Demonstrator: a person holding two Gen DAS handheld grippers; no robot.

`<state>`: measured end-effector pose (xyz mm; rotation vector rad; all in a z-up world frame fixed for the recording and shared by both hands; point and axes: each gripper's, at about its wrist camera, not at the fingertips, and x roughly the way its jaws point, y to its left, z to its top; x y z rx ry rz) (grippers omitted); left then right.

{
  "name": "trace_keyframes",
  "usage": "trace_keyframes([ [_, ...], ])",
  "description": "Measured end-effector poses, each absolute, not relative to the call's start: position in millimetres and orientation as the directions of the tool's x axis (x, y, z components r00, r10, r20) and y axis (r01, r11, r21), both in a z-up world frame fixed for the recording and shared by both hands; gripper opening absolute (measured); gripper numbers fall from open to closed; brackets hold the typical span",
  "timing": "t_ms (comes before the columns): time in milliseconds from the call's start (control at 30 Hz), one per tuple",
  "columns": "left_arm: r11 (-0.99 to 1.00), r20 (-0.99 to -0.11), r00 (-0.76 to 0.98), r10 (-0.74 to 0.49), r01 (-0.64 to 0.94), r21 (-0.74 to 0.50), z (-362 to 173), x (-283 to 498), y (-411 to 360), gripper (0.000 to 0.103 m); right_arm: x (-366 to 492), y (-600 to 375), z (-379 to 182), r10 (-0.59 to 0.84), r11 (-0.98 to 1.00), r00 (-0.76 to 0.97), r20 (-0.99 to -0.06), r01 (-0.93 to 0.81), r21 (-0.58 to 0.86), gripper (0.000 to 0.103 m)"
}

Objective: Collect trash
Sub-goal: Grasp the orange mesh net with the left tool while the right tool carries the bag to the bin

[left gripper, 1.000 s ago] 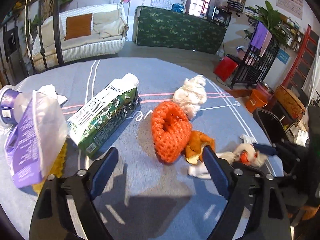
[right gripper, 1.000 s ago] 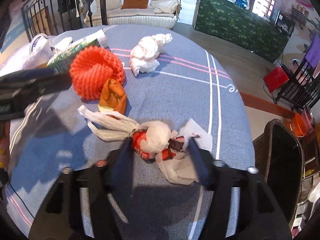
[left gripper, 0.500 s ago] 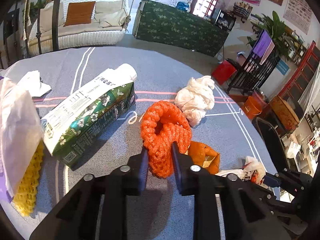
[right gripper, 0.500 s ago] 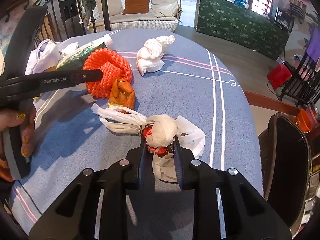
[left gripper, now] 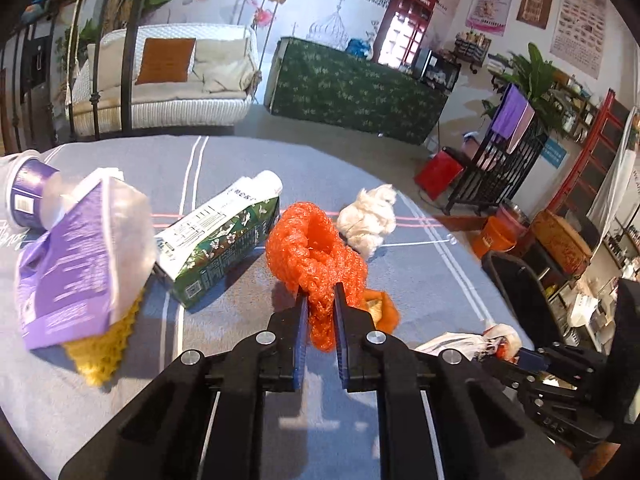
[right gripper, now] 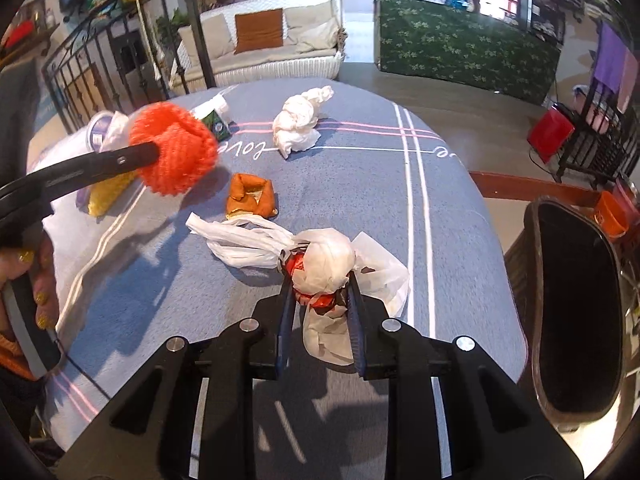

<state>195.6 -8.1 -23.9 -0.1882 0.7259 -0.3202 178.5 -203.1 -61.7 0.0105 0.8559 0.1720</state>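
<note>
Orange foam net (left gripper: 316,256) clamped in left jaws (right: knotted bag (right gripper: 320,268)).

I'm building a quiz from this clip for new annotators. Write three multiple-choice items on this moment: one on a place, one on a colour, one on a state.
1. Where does the dark bin stand?
A. on the table, by the carton
B. off the table's right edge
C. on the sofa

2. What colour is the foam net in the left gripper?
A. orange-red
B. purple
C. green

3. What is the right gripper doing?
A. open above the cloth
B. shut on nothing
C. shut on the knotted white bag

Answers:
1 B, the bin stands lower, beside the table's right edge in the right wrist view.
2 A, the mesh between the fingers is orange-red in both views.
3 C, both fingers press the sides of the bag's bundle.
</note>
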Motion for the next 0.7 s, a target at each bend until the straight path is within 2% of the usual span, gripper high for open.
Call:
trace_keyframes([
  [300, 0.904, -0.572, 0.7, -0.428, 0.332, -0.27, -7, 172, -43, 0.013, 158, -246, -52, 0.103, 0.988, 0.708, -0.698, 0.008, 0.154, 0.025],
  [700, 0.796, -0.546, 0.601, -0.584, 0.555, -0.241, -8, 156, -132, 0.013, 133, -338, -46, -0.105, 0.948, 0.741, -0.663, 0.277, 0.158, 0.025],
])
